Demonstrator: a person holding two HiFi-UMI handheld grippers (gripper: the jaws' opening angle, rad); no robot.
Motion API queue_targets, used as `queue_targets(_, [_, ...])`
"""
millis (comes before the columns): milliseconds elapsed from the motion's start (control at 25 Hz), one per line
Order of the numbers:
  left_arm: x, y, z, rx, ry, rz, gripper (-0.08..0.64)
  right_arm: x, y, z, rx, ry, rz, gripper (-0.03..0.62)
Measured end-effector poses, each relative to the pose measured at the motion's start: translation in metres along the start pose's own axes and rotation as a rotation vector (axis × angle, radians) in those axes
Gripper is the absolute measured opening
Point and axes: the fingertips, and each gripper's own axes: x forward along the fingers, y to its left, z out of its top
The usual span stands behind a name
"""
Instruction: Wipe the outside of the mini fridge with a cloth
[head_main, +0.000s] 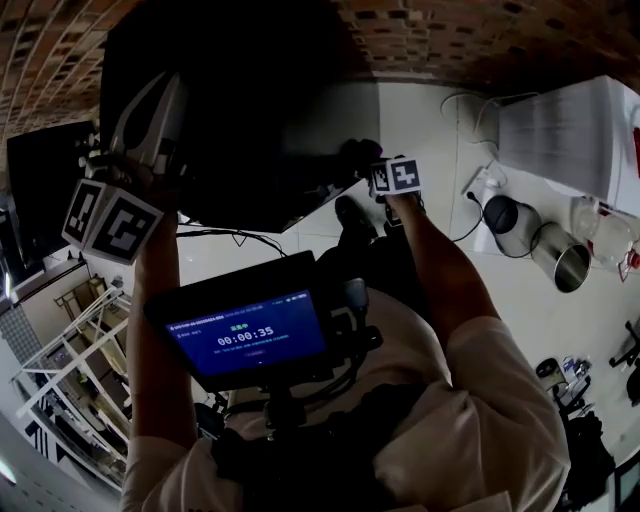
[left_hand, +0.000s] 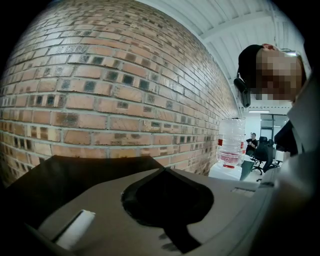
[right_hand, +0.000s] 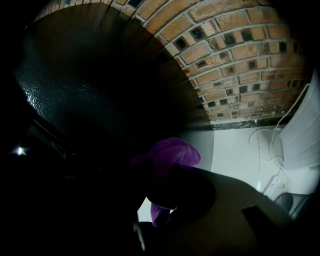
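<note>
Two hand-held grippers were raised in front of the person, one towards each side of a black boxy mini fridge (head_main: 230, 100). The right hand-held gripper (right_hand: 167, 175) was pinching a purple fabric cloth (right_hand: 170, 155). A bunched wad of the cloth bulged past the jaw tips, and a short tail hung just below them. The fridge's dark, glossy, pebbled side filled the space straight ahead and to the left of this gripper. The cloth sat close against that side, though no view showed whether the two were touching. To the right of the gripper, on the pale tiled floor (head_main: 440, 120), stood a white ribbed box-shaped appliance (head_main: 570, 130). Two round steel pots (head_main: 560, 262) stood nearer to the person.

The left hand-held gripper (left_hand: 164, 171) had its jaws pressed together with nothing between them. A red brick wall (left_hand: 100, 90) rose ahead of it, and a dark flat surface (left_hand: 65, 172) lay below and left of the jaw tips. Far off to its right was a clear plastic water bottle with red bands (left_hand: 231, 145), and a seated person (left_hand: 252, 142) was beyond that. Behind both grippers, at the person's chest, a black-framed screen glowing blue (head_main: 250, 335) faced upward
</note>
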Motion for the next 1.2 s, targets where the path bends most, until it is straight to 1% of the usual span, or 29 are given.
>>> queue_targets(280, [-0.005,0.005,0.003,-0.005,-0.004,0.013,0.006,0.005,0.003,0.001,-0.019,0.016,0.008,0.112])
queue_targets(440, [-0.007,0.006,0.004,-0.007,-0.006,0.014,0.005,0.007,0.000,-0.005,-0.014,0.044,0.002,0.112])
queue_targets(840, [-0.006,0.005,0.003,-0.006,-0.011,0.016,0.000,0.005,-0.005,-0.003,-0.036,0.042,-0.011,0.112])
queue_targets(960, [-0.001,0.003,-0.001,-0.001,-0.020,0.015,0.000,-0.001,-0.007,0.002,-0.044,0.018,-0.016,0.112])
queue_targets(1080, [0.008,-0.002,-0.009,0.000,-0.021,0.005,0.000,-0.016,-0.017,0.008,-0.051,-0.005,-0.041,0.112])
queue_targets(1200, [0.009,-0.006,-0.008,0.002,-0.001,-0.030,0.000,-0.043,-0.012,0.035,-0.077,-0.082,-0.082,0.112])
